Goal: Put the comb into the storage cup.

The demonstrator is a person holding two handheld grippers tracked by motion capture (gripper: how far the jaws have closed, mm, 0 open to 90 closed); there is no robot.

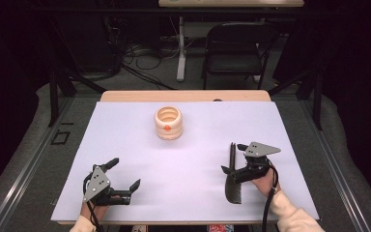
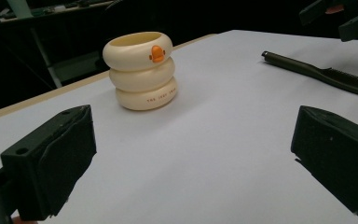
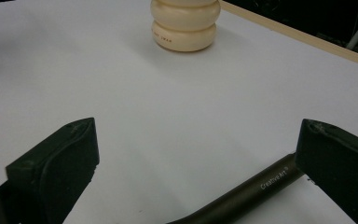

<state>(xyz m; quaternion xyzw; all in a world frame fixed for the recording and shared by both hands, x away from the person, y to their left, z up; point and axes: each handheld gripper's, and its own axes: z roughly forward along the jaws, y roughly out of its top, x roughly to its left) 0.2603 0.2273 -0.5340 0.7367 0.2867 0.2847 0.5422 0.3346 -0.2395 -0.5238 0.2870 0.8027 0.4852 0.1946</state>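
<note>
Spreading under everything, a white table [image 1: 183, 193] with a bare wooden strip along its far edge; beyond that, dim floor, a dark folding chair [image 1: 235, 48] and loose cables [image 1: 145, 55], hard to make out in the gloom.

Standing toward the far middle, well ahead of both tools and between them — a cream holder [image 1: 168, 123] built like three stacked rings, upright, open at the top, marked with a small orange duck shape on the upper ring. Bearing a line of tiny print on the lowest ring, too small to read in the left gripper view [image 2: 142, 70]; cut off at the top edge in the right gripper view [image 3: 185, 23].

Lying flat just to the inner side of the right gripper [image 1: 236, 161], a dark comb-like brush [image 1: 233, 174] with a slim handle pointing away from the person; teeth barely legible from above. Crossing low between the jaws in the right gripper view, the handle [image 3: 242, 193] printed "Creative Art", its far end hidden behind the right-hand jaw; touching or merely passing behind, cannot tell. Seen farther off in the left gripper view [image 2: 326, 74], toothed part running out of frame.

Released, jaws wide apart, nothing clamped — the right gripper. Likewise spread and holding nothing, the left gripper [image 1: 124, 175], low over bare table at the near left, cable trailing back past a pale sleeve.
</note>
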